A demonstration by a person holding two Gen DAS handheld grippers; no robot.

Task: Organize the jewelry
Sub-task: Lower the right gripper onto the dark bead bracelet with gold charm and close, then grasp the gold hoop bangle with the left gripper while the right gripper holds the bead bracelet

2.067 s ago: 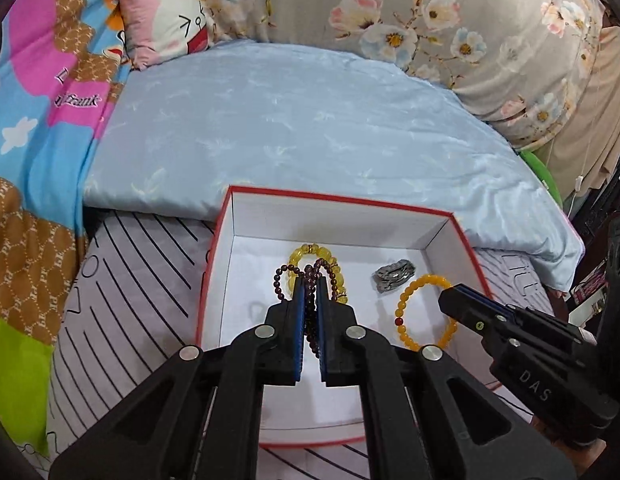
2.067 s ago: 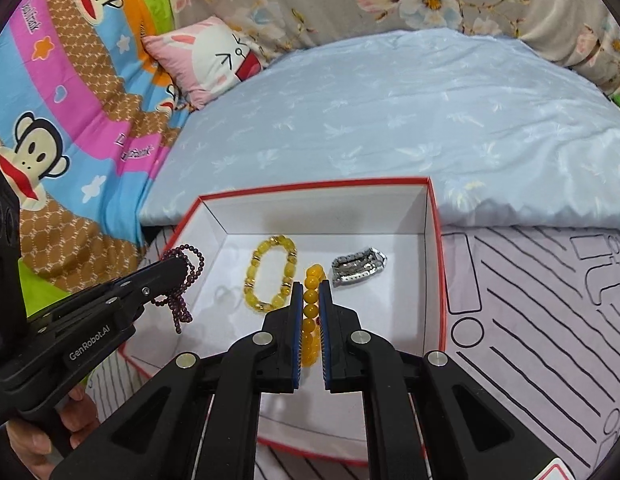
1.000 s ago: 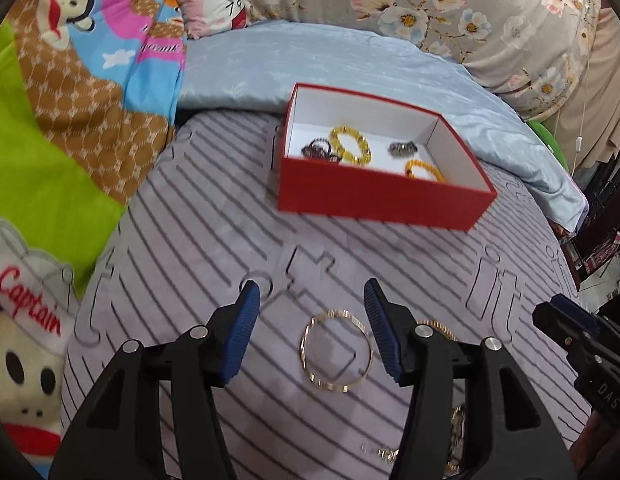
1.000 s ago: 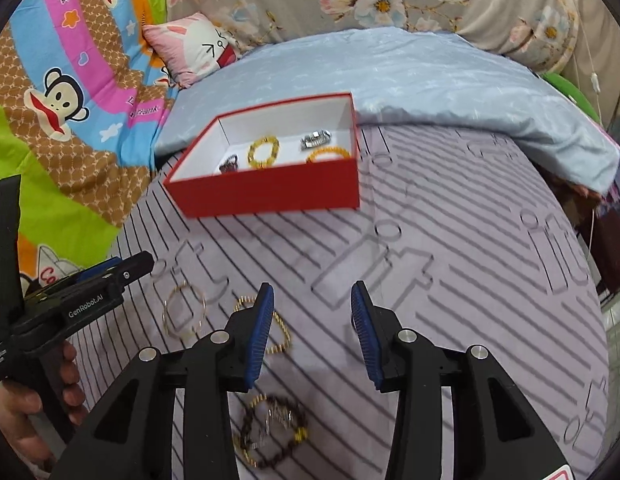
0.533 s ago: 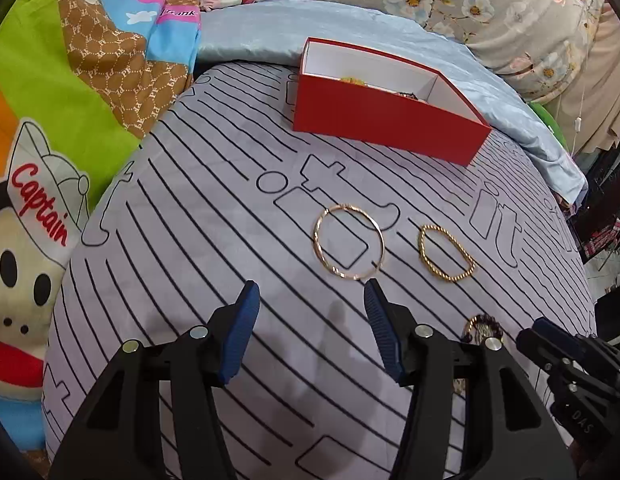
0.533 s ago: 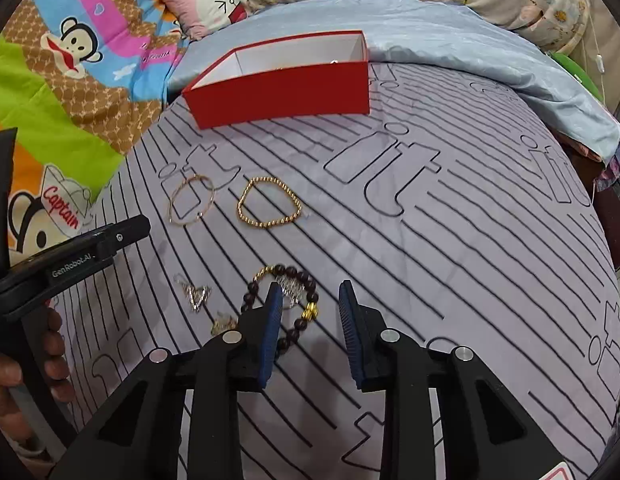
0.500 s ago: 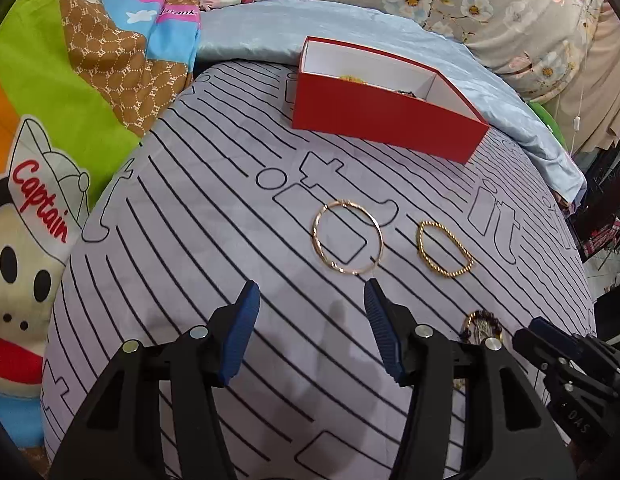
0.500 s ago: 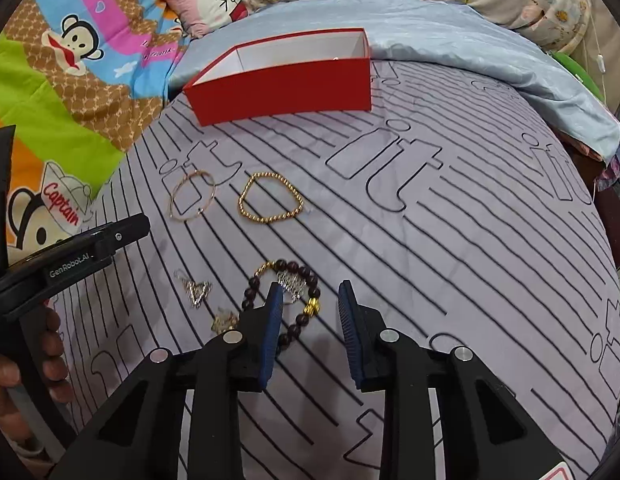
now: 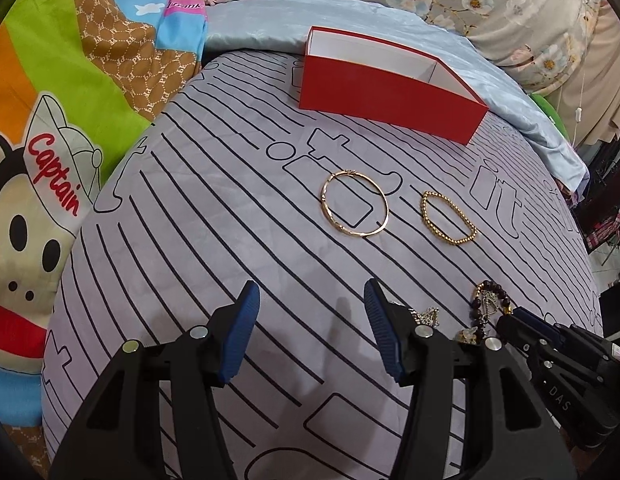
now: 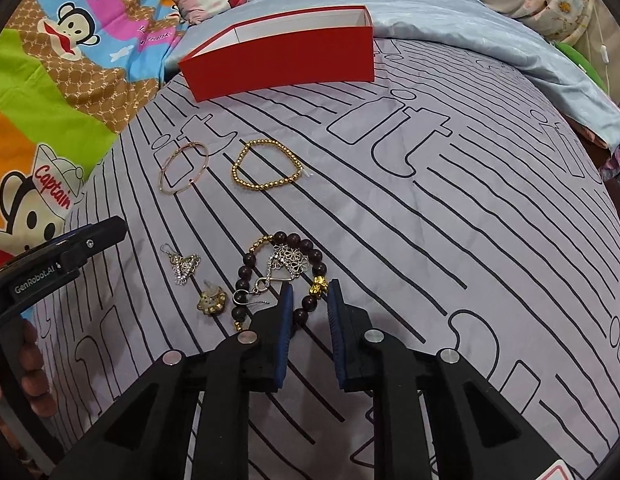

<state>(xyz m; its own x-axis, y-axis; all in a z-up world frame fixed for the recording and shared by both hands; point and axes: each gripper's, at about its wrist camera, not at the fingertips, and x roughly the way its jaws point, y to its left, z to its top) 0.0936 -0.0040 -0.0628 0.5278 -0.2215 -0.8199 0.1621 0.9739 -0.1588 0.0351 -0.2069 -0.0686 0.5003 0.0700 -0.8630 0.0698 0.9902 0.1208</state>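
My right gripper [image 10: 310,292] points down at a dark bead bracelet [image 10: 302,312] on the striped cover. Its jaws are closing around the near beads and a gold charm, with a gap still showing beside the pads. A silver flower earring [image 10: 288,260] lies across that bracelet. My left gripper [image 9: 310,300] hangs open over bare cover with nothing between its fingers. Farther off lie a thin gold bangle [image 9: 387,210] and a gold bead bracelet [image 9: 423,208]. The red box [image 9: 390,92] stands at the back.
A silver triangular earring [image 10: 184,268] and a gold flower earring [image 10: 210,300] lie left of the dark bracelet. A hand [image 10: 30,360] holds the left gripper's handle. A blue quilt [image 10: 490,32] and a cartoon blanket [image 9: 50,80] border the cover.
Both grippers left the red box and came back low over the cover. The right jaws narrowed around the dark bead bracelet. The left jaws kept their width.
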